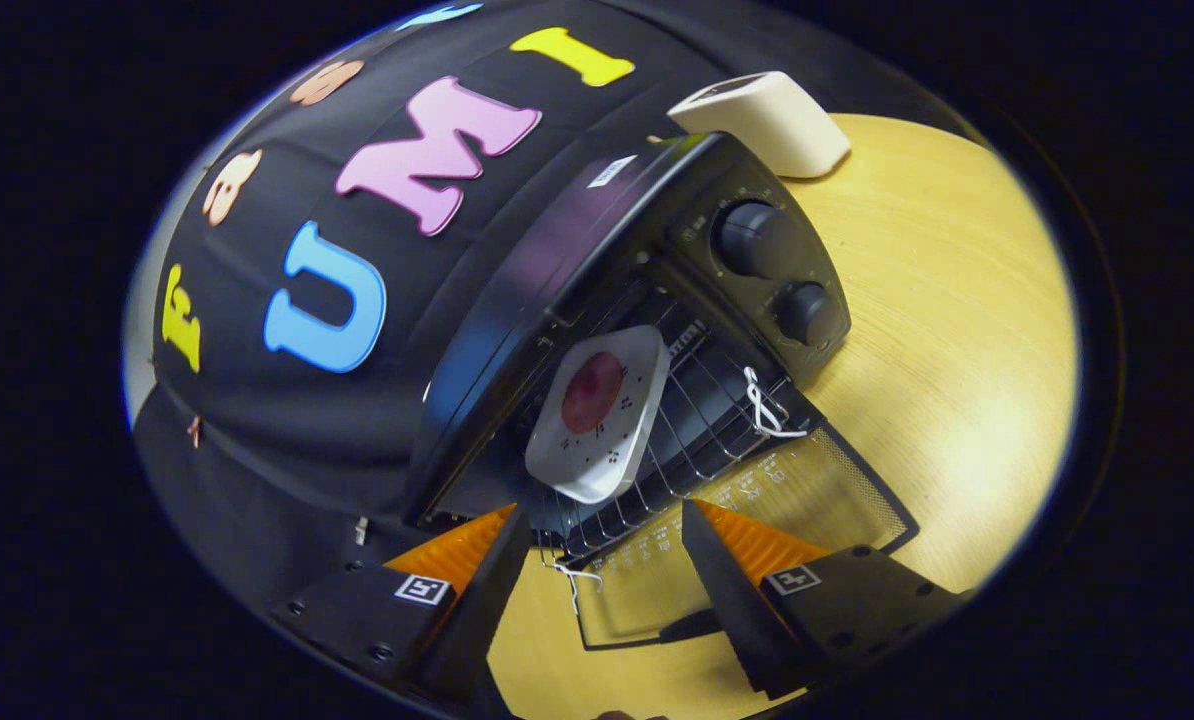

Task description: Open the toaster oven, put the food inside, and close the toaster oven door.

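The black toaster oven [597,260] stands on the wooden table with its glass door [757,520] folded down flat toward me. A white square plate [602,412] carrying a round dark-red piece of food [592,390] rests on the wire rack [697,420] inside the oven. My gripper [607,545] is open, just in front of the rack's edge and above the lowered door. Nothing is between the fingers [717,570]. The plate lies just beyond them.
Two round knobs [757,240] sit on the oven's control panel. White string loops [769,405] hang at the rack's corners. A cream-white boxy device [762,120] stands behind the oven. The bare wooden tabletop [947,330] spreads to the oven's knob side.
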